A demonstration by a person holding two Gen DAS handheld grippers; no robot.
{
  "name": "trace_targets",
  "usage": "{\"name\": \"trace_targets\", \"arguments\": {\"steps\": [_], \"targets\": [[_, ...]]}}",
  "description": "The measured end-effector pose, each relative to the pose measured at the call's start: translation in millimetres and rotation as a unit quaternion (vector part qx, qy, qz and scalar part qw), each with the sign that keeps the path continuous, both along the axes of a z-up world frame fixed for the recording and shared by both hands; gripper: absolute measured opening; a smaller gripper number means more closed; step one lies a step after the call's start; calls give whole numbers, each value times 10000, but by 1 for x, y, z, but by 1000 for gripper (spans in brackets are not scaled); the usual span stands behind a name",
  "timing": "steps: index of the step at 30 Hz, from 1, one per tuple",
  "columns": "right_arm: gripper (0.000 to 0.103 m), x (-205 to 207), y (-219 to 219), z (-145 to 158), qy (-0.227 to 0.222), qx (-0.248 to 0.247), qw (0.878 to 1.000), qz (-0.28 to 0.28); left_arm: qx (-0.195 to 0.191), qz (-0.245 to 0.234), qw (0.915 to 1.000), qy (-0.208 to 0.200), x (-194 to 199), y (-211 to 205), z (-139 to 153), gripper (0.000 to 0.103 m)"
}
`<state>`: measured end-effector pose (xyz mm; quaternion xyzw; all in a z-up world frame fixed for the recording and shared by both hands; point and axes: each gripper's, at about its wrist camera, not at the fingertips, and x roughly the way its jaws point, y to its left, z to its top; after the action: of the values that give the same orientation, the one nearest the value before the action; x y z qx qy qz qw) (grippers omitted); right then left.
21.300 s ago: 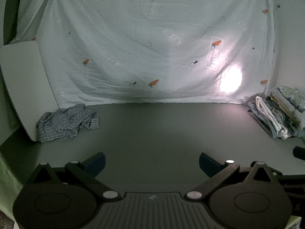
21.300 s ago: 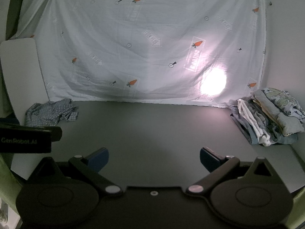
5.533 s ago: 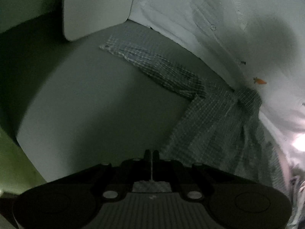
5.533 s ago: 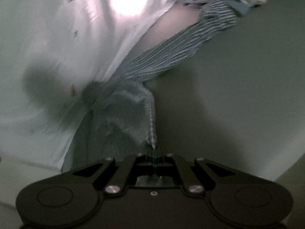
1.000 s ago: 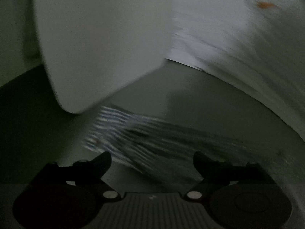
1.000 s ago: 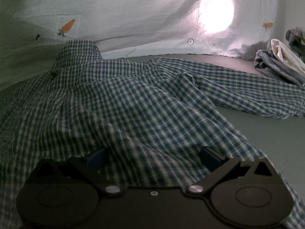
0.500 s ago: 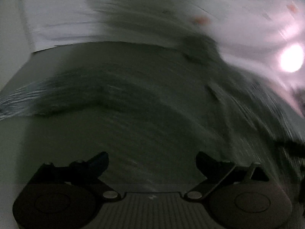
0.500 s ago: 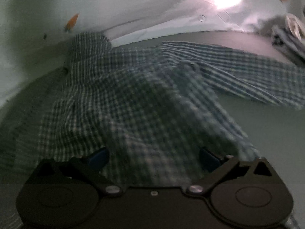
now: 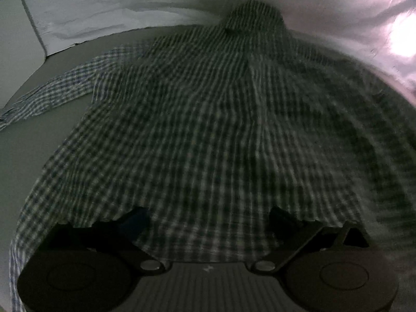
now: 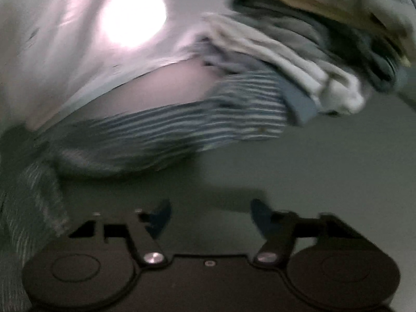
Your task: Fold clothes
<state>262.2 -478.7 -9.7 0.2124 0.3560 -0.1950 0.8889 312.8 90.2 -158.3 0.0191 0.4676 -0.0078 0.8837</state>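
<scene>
From your left wrist, the checked shirt (image 9: 208,119) lies flat, collar toward the counter's far edge, hem under your left claw (image 9: 208,218), which is opening, gripping nothing.

From your right wrist, its sleeve (image 10: 182,127) stretches ahead toward the folded pile (image 10: 299,52); your right claw (image 10: 208,215) is closing, empty.

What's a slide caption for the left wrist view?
Checked shirt spread flat on the grey table, collar toward the backdrop, open left gripper over its hem.

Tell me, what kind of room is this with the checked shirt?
Probably a makeshift clothes-folding station rather than a real laundry room. A checked shirt lies spread on a plain grey table, a pile of other clothes waits at the side, and a carrot-print sheet hangs behind as a backdrop.
</scene>
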Motion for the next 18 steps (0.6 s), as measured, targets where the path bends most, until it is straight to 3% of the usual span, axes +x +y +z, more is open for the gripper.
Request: {"name": "trace_targets", "arguments": {"steps": [6, 11, 18], "targets": [[51, 25, -49, -11, -121, 46, 9998, -127, -25, 498, 9985, -213, -2, -6, -6, 103], [51, 54, -63, -7, -267, 76, 9996, -93, 4, 680, 9970, -381, -4, -10, -8, 103], [55, 130, -48, 1, -62, -706, 9974, 164, 51, 1039, 9940, -348, -1, -14, -6, 103]]}}
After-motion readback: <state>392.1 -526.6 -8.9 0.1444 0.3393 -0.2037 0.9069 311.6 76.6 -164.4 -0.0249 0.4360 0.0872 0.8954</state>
